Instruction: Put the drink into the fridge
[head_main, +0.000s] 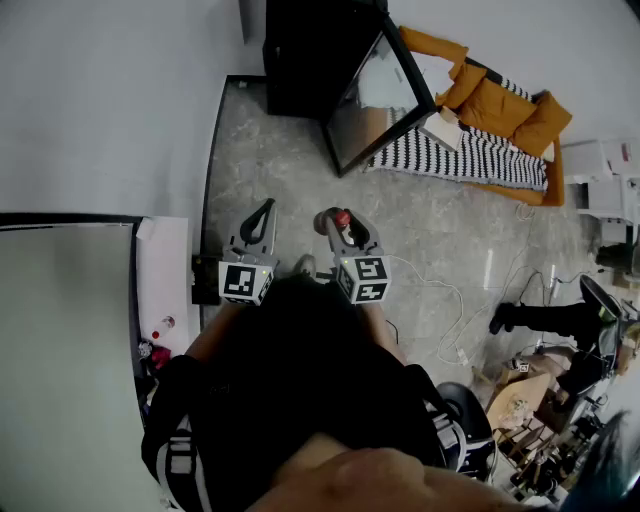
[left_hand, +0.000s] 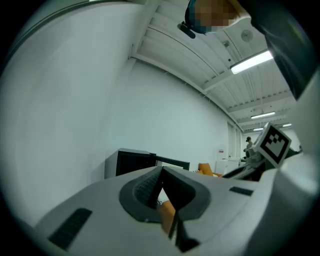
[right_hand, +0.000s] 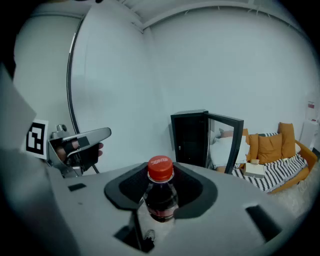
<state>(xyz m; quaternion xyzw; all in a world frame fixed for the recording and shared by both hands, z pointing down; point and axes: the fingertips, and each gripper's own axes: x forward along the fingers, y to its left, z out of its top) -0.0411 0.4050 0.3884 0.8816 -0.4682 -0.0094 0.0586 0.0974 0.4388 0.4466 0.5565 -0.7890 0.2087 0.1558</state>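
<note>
I am carrying the drink (right_hand: 160, 199) in the right gripper (right_hand: 161, 186). Its jaws are clamping the dark bottle just below the red cap (right_hand: 160, 168), and the bottle is standing upright, its long axis crossing the jaws. The left gripper (left_hand: 161, 172) is hovering just to the left of the right one, jaws pressed together on nothing.

The fridge (right_hand: 190, 136) is sitting well ahead of the right gripper and slightly to its right. Its glass door (right_hand: 227, 144) is standing open, swung out toward me on the right side, so the opening is facing me to the left of the door's edge.

Bare floor (head_main: 290, 160) is lying between the grippers and the fridge. A white wall (left_hand: 75, 100) is running close along the left gripper's left, and a sofa (right_hand: 272, 145) is sitting beyond the door to the right. I am judging the right gripper nearer and better placed for the approach.
</note>
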